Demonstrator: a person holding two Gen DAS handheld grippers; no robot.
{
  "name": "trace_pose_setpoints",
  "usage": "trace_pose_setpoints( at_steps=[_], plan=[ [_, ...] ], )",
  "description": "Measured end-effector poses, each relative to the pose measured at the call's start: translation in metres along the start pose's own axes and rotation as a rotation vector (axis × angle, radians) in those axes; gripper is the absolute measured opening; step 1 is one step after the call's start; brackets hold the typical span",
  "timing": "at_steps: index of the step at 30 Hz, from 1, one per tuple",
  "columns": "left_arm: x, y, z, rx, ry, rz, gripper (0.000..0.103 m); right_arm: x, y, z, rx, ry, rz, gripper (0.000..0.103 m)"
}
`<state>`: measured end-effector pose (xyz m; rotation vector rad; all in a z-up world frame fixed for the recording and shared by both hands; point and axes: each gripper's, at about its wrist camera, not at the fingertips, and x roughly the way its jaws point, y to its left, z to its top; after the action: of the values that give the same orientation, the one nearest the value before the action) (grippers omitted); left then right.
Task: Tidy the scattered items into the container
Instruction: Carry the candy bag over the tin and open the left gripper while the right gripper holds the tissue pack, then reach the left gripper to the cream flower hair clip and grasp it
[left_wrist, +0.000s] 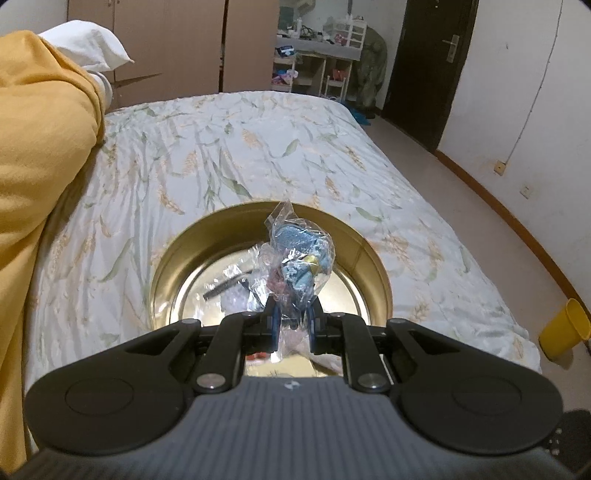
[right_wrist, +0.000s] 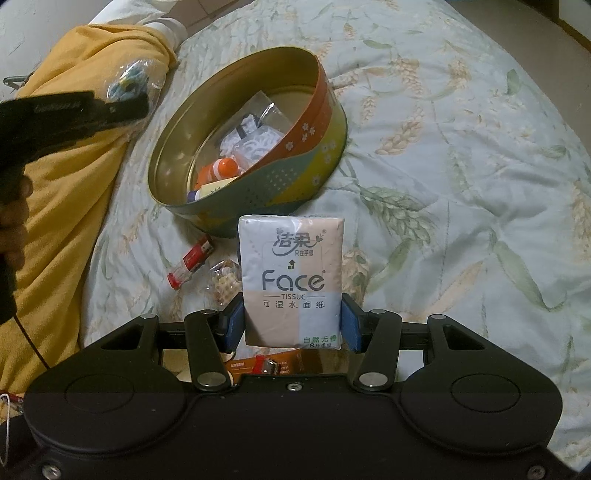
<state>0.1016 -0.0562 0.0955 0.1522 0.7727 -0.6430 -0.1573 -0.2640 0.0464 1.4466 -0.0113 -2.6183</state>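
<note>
My left gripper (left_wrist: 292, 320) is shut on a clear plastic bag with a blue item (left_wrist: 301, 258) and holds it above the round gold tin (left_wrist: 373, 266) on the bed. In the right wrist view the same bag (right_wrist: 129, 83) hangs up and left of the tin (right_wrist: 314, 147), which holds several small items. My right gripper (right_wrist: 291, 325) is shut on a Face tissue pack (right_wrist: 291, 280), held upright just in front of the tin. A red-capped tube (right_wrist: 190, 262) and a small bag of beads (right_wrist: 223, 278) lie on the bed by the tin.
A yellow blanket (right_wrist: 74, 177) lies bunched along the left of the floral bedspread (right_wrist: 443, 166). An orange packet (right_wrist: 258, 363) lies under my right gripper. A yellow cup (left_wrist: 565, 328) stands on the floor to the right of the bed.
</note>
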Motion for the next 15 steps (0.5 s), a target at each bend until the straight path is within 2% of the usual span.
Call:
trace_pose_setpoints(
  at_steps=[5, 7, 9, 11, 15],
  plan=[
    [0.01, 0.0, 0.012, -0.015, 0.001, 0.018, 0.019, 0.001, -0.001, 0.0, -0.003, 0.005, 0.0, 0.05],
    [0.011, 0.002, 0.015, -0.039, -0.015, 0.036, 0.042, 0.002, -0.001, 0.001, -0.003, 0.003, -0.001, 0.05],
    [0.006, 0.005, 0.016, -0.068, -0.051, 0.077, 0.075, 0.003, -0.002, 0.001, 0.005, 0.004, -0.005, 0.05],
    [0.0, 0.008, 0.013, -0.066, -0.083, 0.076, 0.088, 0.003, -0.004, 0.001, 0.011, 0.004, -0.005, 0.05],
    [-0.008, 0.017, 0.0, -0.066, -0.06, 0.063, 0.094, 0.004, -0.003, 0.001, 0.007, 0.002, -0.001, 0.05]
  ],
)
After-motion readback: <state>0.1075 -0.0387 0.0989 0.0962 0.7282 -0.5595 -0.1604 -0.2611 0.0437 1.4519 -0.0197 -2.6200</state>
